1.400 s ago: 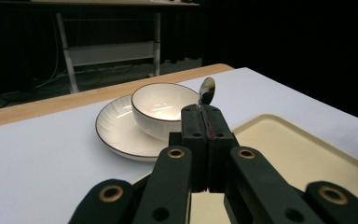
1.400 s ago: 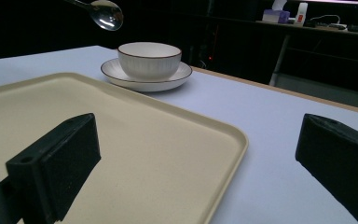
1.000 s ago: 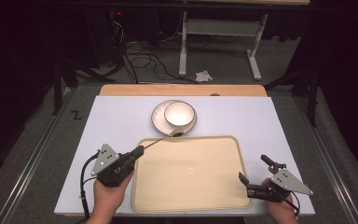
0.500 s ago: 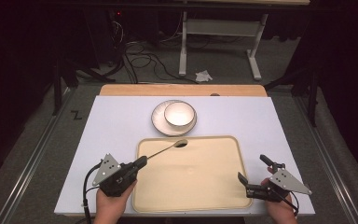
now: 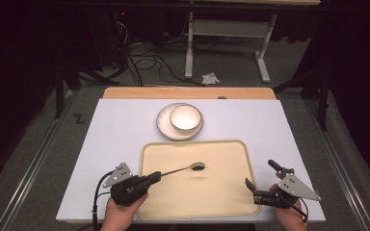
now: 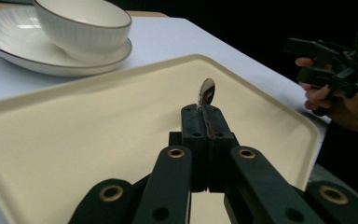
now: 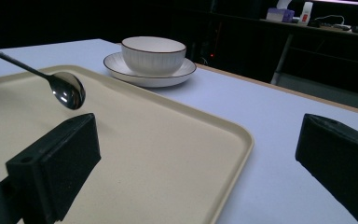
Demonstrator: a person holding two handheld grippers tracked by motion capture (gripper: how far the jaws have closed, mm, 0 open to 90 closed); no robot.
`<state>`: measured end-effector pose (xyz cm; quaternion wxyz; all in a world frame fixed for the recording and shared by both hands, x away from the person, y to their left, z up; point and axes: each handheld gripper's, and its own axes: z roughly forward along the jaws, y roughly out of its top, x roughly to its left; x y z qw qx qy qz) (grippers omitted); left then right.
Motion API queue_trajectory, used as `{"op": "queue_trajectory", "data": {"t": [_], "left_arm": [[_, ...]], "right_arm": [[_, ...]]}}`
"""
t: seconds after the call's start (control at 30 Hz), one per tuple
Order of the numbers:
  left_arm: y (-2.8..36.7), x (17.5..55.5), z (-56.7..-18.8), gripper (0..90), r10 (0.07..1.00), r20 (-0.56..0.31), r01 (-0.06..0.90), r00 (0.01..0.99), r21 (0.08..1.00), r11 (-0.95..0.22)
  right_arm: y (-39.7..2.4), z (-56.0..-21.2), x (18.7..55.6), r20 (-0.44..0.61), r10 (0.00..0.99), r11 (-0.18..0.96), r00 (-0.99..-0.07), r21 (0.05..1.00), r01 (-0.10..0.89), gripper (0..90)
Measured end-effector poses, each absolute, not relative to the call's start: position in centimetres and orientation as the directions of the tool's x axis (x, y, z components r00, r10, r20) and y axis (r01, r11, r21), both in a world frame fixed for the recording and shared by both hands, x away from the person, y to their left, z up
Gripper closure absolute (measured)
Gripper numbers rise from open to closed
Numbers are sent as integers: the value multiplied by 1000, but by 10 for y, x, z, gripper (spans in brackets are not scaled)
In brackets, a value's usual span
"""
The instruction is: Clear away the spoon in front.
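Over the tray [image 5: 221, 202], L claw [image 5: 155, 176] is clamped on the spoon [image 5: 188, 168] handle, bowl end hanging just above the tray's middle, not clearly touching. R claw [image 5: 260, 180] sits jaws apart, empty, at the tray's right edge. Step, by my read: setting the spoon down. Next: lower till it rests flat, then let go. Bowl [image 5: 185, 118] on plate [image 5: 166, 130] behind the tray.

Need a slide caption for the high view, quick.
Left gripper holds a spoon over the tray; right gripper open at the tray's edge; bowl on plate beyond.
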<state>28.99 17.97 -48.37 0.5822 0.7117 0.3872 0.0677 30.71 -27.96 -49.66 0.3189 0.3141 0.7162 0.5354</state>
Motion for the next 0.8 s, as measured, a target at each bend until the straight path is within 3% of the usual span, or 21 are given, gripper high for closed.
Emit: {"op": "queue_trajectory", "data": {"t": [0.17,0.4,0.8], "left_arm": [[182,297,-495,895,569,-462,559,680,829,5],[190,302,-501,894,545,-549,620,634,782,67],[204,311,-519,893,470,-730,761,495,626,170]], "right_arm": [[-279,-497,307,-125,787,237,-605,965,109,4],[-281,-497,306,-122,789,234,-602,966,110,4],[-281,-497,307,-132,782,243,-609,965,103,4]]}}
